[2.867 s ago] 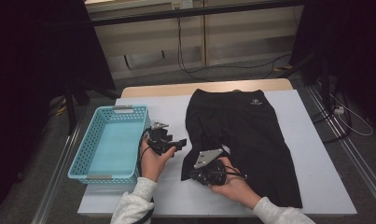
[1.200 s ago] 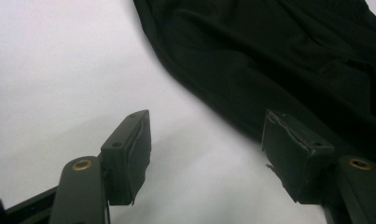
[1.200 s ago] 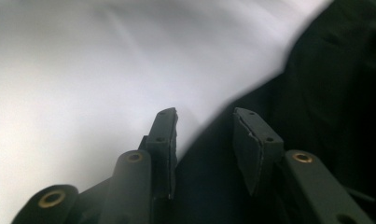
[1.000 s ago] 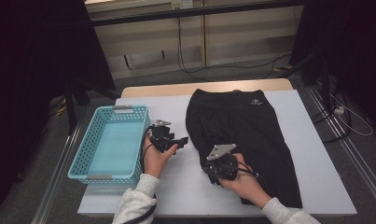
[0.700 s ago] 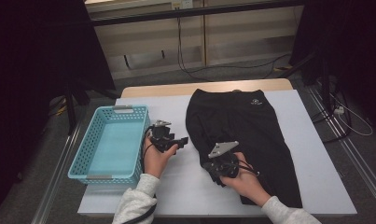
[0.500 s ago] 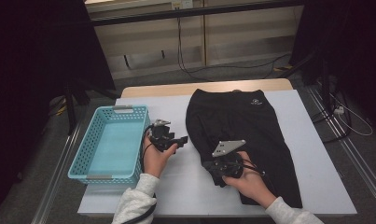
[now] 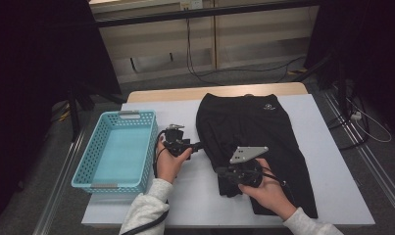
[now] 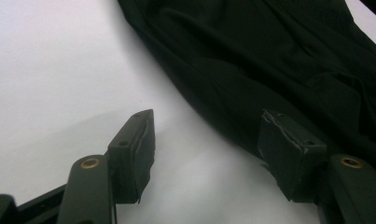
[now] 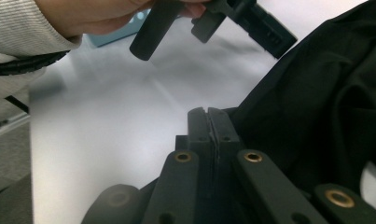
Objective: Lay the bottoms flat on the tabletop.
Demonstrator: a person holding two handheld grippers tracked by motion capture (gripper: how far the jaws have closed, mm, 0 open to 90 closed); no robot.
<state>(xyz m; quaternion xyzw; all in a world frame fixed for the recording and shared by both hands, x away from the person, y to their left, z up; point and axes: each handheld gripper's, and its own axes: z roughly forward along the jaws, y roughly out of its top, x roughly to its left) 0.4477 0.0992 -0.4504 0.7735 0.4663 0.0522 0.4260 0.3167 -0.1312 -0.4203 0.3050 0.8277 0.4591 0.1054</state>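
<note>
A black garment [image 7: 254, 132] lies spread on the white table [image 7: 332, 161], its small logo at the far end. My left gripper [image 7: 199, 145] hovers open just left of the garment. In the left gripper view its jaws stand wide apart, one fingertip [image 8: 288, 144] over the cloth's edge [image 8: 251, 88], and nothing is between them. My right gripper [image 7: 218, 171] is at the garment's near left edge, under its grey plate [image 7: 248, 153]. In the right gripper view its pads [image 9: 198, 126] are pressed together where the cloth's edge [image 9: 307, 102] runs into them.
A turquoise mesh basket [image 7: 117, 147] with nothing in it stands at the table's left side, close to my left hand. Bare white table [image 7: 195, 196] lies between the two hands. Cables [image 7: 366, 122] trail off the table's right edge.
My right gripper has drifted to the right and slightly away from me along the garment's edge, jaws staying shut. The left gripper has hardly moved.
</note>
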